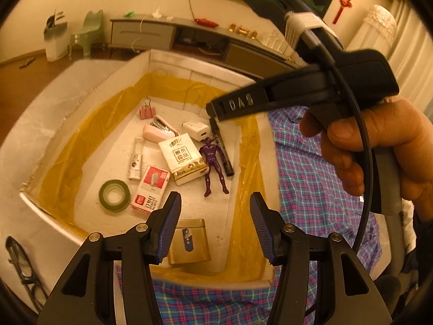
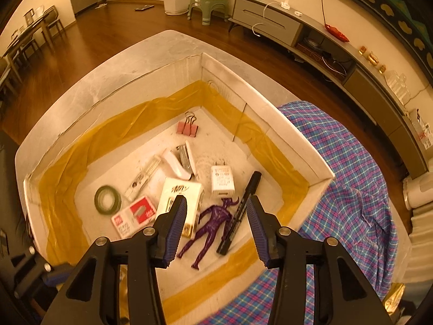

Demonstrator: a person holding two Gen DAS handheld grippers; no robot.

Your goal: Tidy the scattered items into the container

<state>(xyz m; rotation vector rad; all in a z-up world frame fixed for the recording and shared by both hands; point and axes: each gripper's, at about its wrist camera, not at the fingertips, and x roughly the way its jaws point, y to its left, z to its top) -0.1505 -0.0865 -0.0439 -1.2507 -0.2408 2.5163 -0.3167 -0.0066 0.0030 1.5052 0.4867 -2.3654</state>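
Note:
A white foam box (image 1: 167, 62) (image 2: 297, 138) lined with yellow tape holds several items: a purple figure (image 1: 215, 162) (image 2: 212, 223), black marker (image 1: 222, 146) (image 2: 240, 211), white charger (image 1: 196, 130) (image 2: 222, 181), tissue pack (image 1: 184, 159) (image 2: 178, 200), staples box (image 1: 151, 189) (image 2: 134, 215), green tape roll (image 1: 114, 195) (image 2: 107, 199), pink stapler (image 1: 158, 130) (image 2: 181, 162), pink binder clip (image 1: 147, 111) (image 2: 187, 127) and gold tin (image 1: 189, 241). My left gripper (image 1: 215, 224) is open and empty above the tin. My right gripper (image 2: 216, 227) is open and empty above the figure.
The box stands on a plaid cloth (image 1: 311, 176) (image 2: 349, 189). Eyeglasses (image 1: 21, 265) lie outside the box at the left. The hand-held right gripper body (image 1: 311, 92) crosses the left wrist view. A grey TV cabinet (image 2: 351, 62) runs along the wall.

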